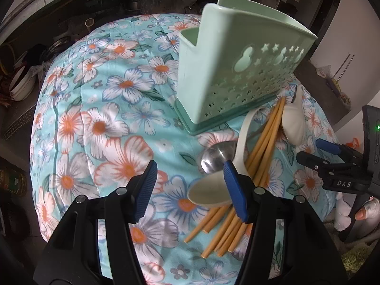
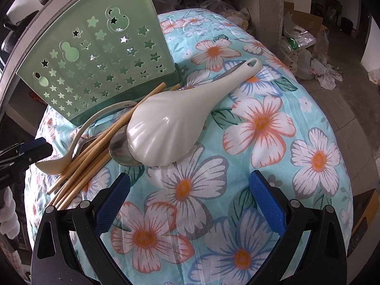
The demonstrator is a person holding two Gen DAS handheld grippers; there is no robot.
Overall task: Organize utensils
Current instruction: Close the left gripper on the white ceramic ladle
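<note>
On a flower-print cloth (image 2: 261, 123), chopsticks (image 1: 261, 142), two steel spoons partly buried, a cream ladle (image 2: 166, 123) and a soup spoon (image 1: 209, 194) lie heaped beside the green holder (image 1: 232, 71). Left claw (image 1: 192, 190) and right claw (image 2: 190, 204) gape, empty.

Open left claw (image 1: 191, 185) above chopsticks (image 1: 258, 152).

1. The flowered cloth (image 1: 99, 123) lies bare across the left and centre of the left wrist view: open passage.
2. The green holder (image 1: 228, 71) blocks the upper right.
3. Chopsticks (image 1: 261, 147), white spoon (image 1: 209, 194) and steel spoon (image 1: 213, 156) crowd the lower right.
4. The rice paddle (image 2: 166, 128) fills the centre of the right wrist view, seemingly over another metal spoon (image 2: 120, 149).
5. Bare cloth spans that view's lower right.
</note>
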